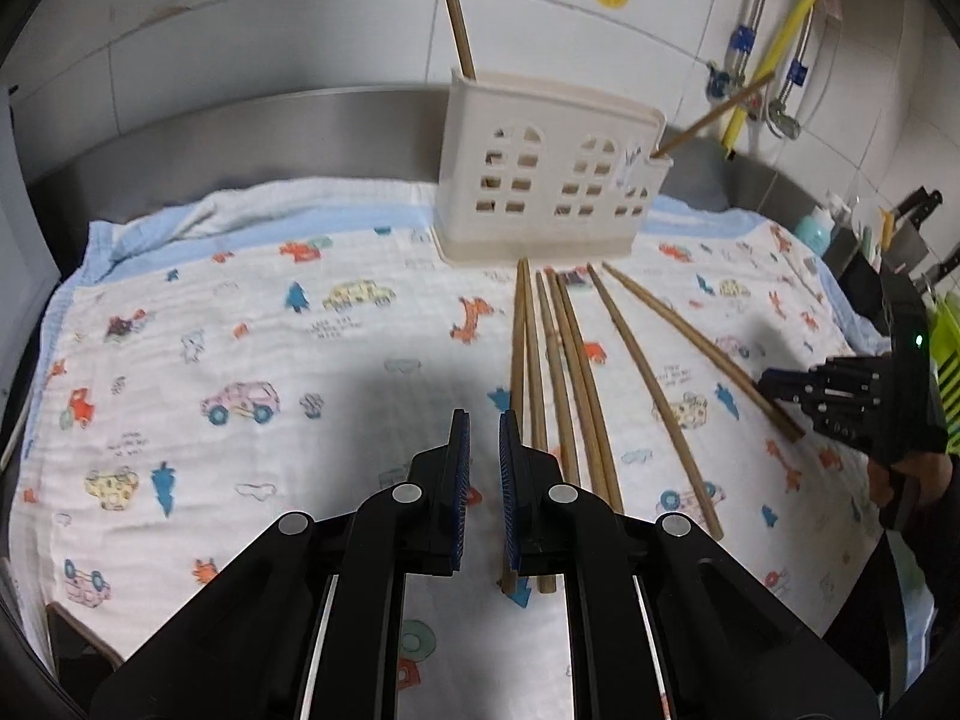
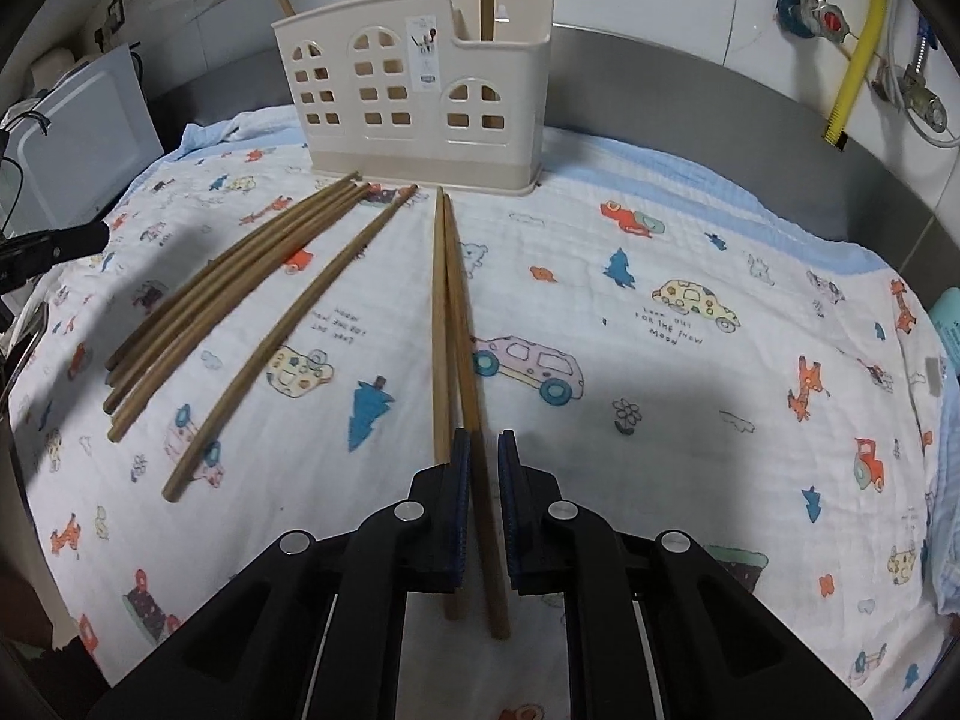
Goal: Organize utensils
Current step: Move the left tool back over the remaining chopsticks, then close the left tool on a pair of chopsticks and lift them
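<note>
A cream plastic utensil holder (image 1: 546, 174) stands at the back of the printed cloth (image 1: 270, 324), also in the right wrist view (image 2: 420, 90). One chopstick stands in each of its ends (image 1: 454, 6) (image 1: 714, 117). Several wooden chopsticks lie loose on the cloth (image 1: 561, 372) (image 2: 240, 282). My left gripper (image 1: 480, 420) is open and empty, just left of the leftmost chopsticks. My right gripper (image 2: 480, 438) is open, its jaws astride one chopstick (image 2: 465, 348) of a pair lying on the cloth; it also shows in the left wrist view (image 1: 774, 387).
A steel backsplash (image 1: 240, 132) and tiled wall run behind the cloth. Pipes and a yellow hose (image 1: 786, 30) hang at the back right. Knives and bottles (image 1: 888, 234) sit at the far right. A white appliance (image 2: 78, 132) stands at the left.
</note>
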The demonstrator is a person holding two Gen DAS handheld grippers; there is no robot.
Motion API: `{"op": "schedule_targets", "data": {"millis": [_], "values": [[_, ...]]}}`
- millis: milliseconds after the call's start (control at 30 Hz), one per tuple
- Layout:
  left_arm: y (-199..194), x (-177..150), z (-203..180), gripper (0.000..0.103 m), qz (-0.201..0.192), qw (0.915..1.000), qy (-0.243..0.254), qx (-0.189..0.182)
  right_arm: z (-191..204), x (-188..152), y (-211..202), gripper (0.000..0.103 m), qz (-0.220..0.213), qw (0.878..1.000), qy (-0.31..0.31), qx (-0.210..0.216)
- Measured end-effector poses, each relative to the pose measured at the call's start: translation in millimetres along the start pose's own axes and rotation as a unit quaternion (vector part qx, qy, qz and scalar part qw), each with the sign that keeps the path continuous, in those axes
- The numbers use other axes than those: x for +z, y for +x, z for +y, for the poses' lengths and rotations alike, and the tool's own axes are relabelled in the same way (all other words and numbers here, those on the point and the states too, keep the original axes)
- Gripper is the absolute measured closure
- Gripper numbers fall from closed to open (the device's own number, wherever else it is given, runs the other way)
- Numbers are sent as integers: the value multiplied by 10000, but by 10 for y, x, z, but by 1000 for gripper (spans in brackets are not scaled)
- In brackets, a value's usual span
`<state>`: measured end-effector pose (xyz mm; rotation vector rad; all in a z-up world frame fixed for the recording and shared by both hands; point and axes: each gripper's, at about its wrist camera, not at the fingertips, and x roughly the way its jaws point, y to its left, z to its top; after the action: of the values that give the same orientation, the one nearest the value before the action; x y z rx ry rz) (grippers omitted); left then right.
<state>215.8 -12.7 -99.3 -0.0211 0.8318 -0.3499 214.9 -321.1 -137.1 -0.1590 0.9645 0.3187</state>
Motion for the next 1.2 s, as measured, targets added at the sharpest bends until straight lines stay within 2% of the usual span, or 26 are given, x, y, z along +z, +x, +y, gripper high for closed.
{"op": "schedule_targets", "data": {"millis": [200,500,600,1200], "values": [[176,-63,18,93,206,9997,-53,-106,4,6,20,94,5,10000,-62,27],[412,-93,-139,93,426,9987,142,-236,-13,-17,74,95,12,10000,-37,20],[472,-95,-163,93,426,9988,221,-118,-12,-18,72,95,12,10000,-45,16],[657,-139,-154,91,550,9982,182,-145,-9,-33,65,95,-35,10000,-23,29]]}}
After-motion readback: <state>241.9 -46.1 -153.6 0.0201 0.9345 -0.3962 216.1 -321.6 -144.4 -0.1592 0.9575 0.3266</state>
